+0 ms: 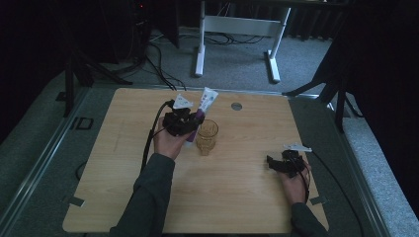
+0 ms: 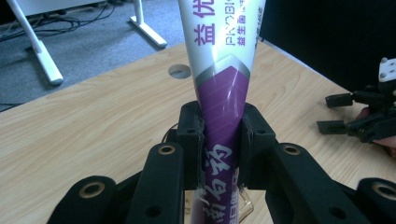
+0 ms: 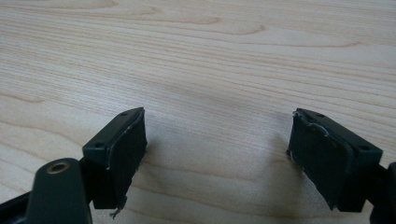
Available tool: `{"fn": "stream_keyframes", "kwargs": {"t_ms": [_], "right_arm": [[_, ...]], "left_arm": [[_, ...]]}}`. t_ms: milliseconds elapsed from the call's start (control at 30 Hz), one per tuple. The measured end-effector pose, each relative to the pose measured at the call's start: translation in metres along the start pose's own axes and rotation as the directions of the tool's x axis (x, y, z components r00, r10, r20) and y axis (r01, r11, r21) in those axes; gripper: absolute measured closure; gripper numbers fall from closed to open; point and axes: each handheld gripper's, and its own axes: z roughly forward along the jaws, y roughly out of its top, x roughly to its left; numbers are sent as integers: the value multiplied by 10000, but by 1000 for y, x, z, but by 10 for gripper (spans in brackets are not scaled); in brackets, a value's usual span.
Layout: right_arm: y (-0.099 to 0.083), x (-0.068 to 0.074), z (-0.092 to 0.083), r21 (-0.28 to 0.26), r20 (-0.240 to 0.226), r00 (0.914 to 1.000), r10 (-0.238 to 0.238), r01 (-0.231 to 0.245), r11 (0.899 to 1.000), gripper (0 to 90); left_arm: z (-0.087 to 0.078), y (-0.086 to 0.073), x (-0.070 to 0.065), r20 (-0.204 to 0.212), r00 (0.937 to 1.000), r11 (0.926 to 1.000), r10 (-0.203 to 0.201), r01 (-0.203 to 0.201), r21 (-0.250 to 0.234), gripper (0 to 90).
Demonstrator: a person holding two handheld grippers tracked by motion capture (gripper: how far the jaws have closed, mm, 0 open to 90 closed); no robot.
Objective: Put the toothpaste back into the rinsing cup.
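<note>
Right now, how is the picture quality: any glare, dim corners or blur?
High view: dim, the room around the table nearly black. Left gripper view: sharp on the toothpaste tube, with white glare on its upper part; the left gripper clamps it. Right gripper view: evenly lit wood grain, a soft shadow between the right gripper and its open jaws.

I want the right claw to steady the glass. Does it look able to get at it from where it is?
Probably yes. The right claw is open and holds nothing, and bare table lies between it and the glass. The left claw, shut on the tube, crowds only the glass's far side.
</note>
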Motion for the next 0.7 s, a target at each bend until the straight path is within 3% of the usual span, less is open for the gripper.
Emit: {"fn": "stream_keyframes", "kwargs": {"t_ms": [267,333,700], "right_arm": [[0,0,0,0,0,10000,0,0,10000,190],[0,0,0,-1,-4,10000,0,0,10000,190],[0,0,0,-2,-7,10000,2,-2,10000,190]], "left_arm": [[5,5,1,62,9999,9997,-87,88,-216,737],[6,5,2,173,9995,9993,-281,285,-251,737],[17,5,4,134,9984,9974,-551,556,-448,737]]}}
